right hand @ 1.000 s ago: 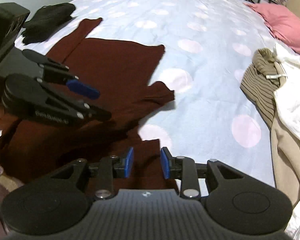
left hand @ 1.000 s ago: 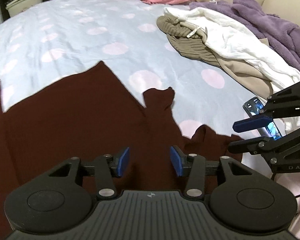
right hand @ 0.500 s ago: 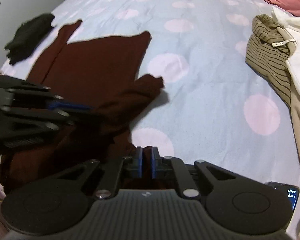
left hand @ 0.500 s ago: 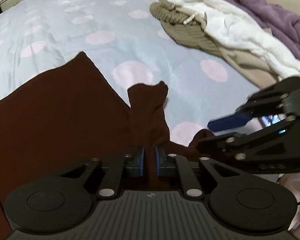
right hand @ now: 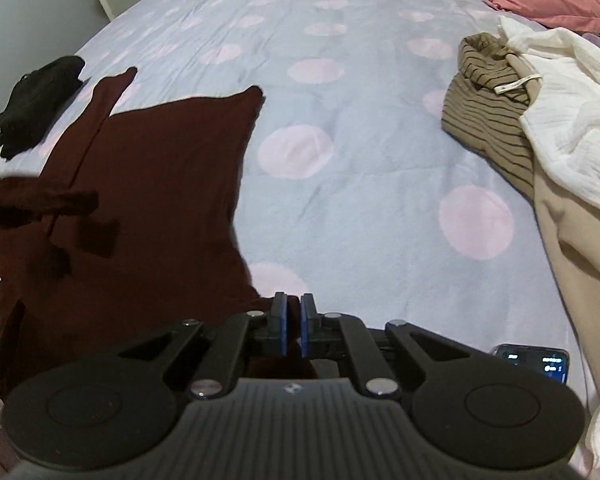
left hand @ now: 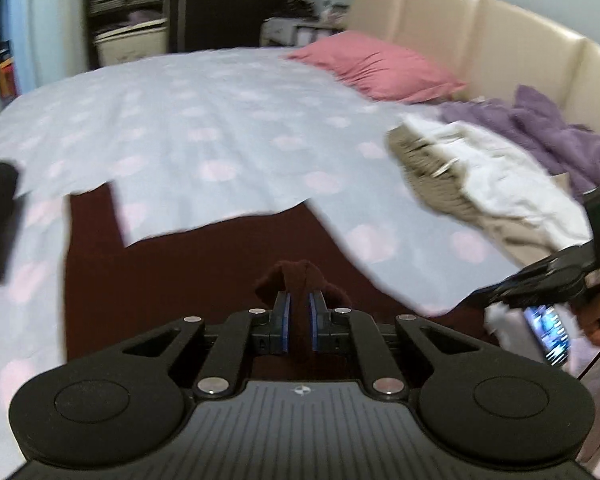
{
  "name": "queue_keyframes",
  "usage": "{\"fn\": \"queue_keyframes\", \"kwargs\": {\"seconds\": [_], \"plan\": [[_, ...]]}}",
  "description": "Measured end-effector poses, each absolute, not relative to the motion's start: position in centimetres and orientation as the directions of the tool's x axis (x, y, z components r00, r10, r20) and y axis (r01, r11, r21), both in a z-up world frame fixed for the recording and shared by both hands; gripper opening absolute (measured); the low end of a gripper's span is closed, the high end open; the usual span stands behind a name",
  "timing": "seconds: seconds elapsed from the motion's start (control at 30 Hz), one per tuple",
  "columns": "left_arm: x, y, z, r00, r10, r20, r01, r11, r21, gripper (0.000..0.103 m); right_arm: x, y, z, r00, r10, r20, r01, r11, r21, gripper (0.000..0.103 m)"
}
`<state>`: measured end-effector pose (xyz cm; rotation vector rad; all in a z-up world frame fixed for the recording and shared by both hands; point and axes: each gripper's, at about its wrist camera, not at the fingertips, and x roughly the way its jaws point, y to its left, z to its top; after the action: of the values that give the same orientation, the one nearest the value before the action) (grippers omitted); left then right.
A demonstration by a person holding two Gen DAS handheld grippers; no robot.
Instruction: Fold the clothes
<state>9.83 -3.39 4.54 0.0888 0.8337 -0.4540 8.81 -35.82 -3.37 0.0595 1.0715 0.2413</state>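
A dark maroon garment (right hand: 152, 184) lies spread on the blue bedspread with pink dots (right hand: 340, 80). My left gripper (left hand: 299, 304) is shut on a bunched piece of the maroon garment (left hand: 204, 264), a sleeve by its look, and holds it above the cloth. In the right wrist view that lifted sleeve (right hand: 48, 204) shows blurred at the left edge. My right gripper (right hand: 293, 306) is shut on the garment's near right corner, low on the bed. A person's hand (left hand: 596, 320) holds the right gripper at the right edge of the left wrist view.
A black garment (right hand: 36, 104) lies at the bed's left edge. On the right is a pile: an olive striped top (right hand: 484, 108), white cloth (right hand: 572, 112), beige cloth (right hand: 572, 260), purple fleece (left hand: 548, 140). A phone (right hand: 540, 362) lies near my right gripper. A pink pillow (left hand: 380, 68) rests by the headboard (left hand: 500, 40).
Both grippers went from open to shut on the maroon garment. The left one then rose and swung left with the sleeve, and its view tipped up. The right one barely moved.
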Motion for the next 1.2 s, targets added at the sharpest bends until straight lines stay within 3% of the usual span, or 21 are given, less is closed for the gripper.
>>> {"fn": "queue_keyframes", "kwargs": {"seconds": [0.23, 0.37, 0.5, 0.67, 0.87, 1.0, 1.1, 1.17, 1.2], "plan": [[7.6, -0.1, -1.5, 0.381, -0.257, -0.888, 0.338, 0.933, -0.125, 0.008, 8.7, -34.6, -4.0, 0.447, 0.197, -0.872, -0.204, 0.972, 0.115, 0.007], [6.1, 0.7, -3.4, 0.317, -0.159, -0.935, 0.324, 0.945, -0.051, 0.009, 8.2, -34.0, -3.5, 0.458, 0.191, -0.868, -0.235, 0.968, 0.089, 0.011], [5.4, 1.7, -2.0, 0.34, -0.172, -0.924, 0.329, 0.943, -0.054, 0.009, 6.9, -33.0, -2.1, 0.498, 0.22, -0.839, -0.3, 0.951, 0.071, 0.023], [6.1, 0.8, 0.2, 0.421, -0.218, -0.88, 0.386, 0.921, -0.043, 0.036, 5.5, -31.3, -1.7, 0.485, 0.338, -0.806, -0.407, 0.904, 0.134, 0.025], [9.6, -2.2, -0.7, 0.427, -0.247, -0.87, 0.401, 0.914, -0.063, 0.037, 4.6, -28.8, -3.8, 0.37, 0.443, -0.817, -0.528, 0.824, 0.207, 0.025], [11.5, -3.7, -3.0, 0.382, -0.251, -0.889, 0.4, 0.913, -0.087, 0.037, 4.3, -27.3, -5.7, 0.341, 0.449, -0.826, -0.593, 0.784, 0.181, 0.029], [12.1, -3.7, -4.6, 0.356, -0.223, -0.908, 0.38, 0.922, -0.077, 0.031, 4.8, -26.5, -6.5, 0.333, 0.457, -0.825, -0.631, 0.758, 0.165, 0.028], [12.4, -3.3, -5.2, 0.356, -0.214, -0.91, 0.361, 0.929, -0.078, 0.008, 4.9, -26.3, -6.3, 0.301, 0.473, -0.828, -0.646, 0.74, 0.188, 0.002], [12.4, -2.9, -5.3, 0.355, -0.218, -0.909, 0.35, 0.933, -0.088, 0.007, 4.9, -26.3, -6.2, 0.29, 0.479, -0.828, -0.651, 0.733, 0.195, 0.002]]}}
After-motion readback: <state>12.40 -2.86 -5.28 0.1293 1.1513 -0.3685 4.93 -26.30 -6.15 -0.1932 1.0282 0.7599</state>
